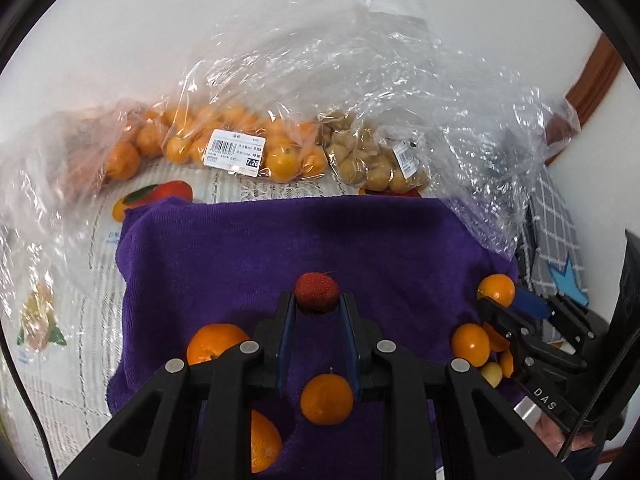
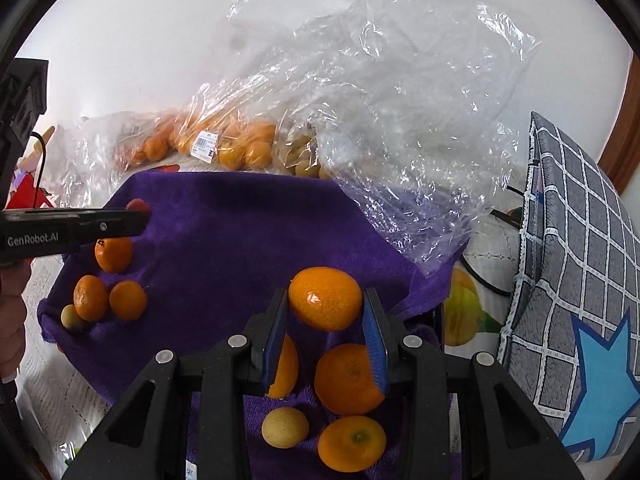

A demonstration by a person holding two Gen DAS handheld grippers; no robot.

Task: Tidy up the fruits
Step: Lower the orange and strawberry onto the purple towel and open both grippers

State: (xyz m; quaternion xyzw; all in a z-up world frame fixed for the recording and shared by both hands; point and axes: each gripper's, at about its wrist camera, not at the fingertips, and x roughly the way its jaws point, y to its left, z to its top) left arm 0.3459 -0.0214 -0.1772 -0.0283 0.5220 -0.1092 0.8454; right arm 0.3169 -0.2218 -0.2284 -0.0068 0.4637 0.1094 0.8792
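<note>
Left gripper [image 1: 318, 300]: pinching a red bumpy berry [image 1: 317, 293] over the purple towel [image 1: 240, 248]. Right gripper [image 2: 326, 300]: pinching a glossy orange kumquat [image 2: 325, 298] over the towel's right edge. Right view only: pale round fruit [image 2: 285, 427], checked cushion [image 2: 576, 264]. Left view only: readable price label [image 1: 235, 153] on a bag behind the towel.

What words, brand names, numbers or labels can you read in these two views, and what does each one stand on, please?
"GenRobot.AI": on the side of the left gripper.
"DAS": on the body of the right gripper.
"7.26": on the price label of the orange bag; its barcode and finer print are too small.
Label on the pale fruit bag: unreadable.
</note>
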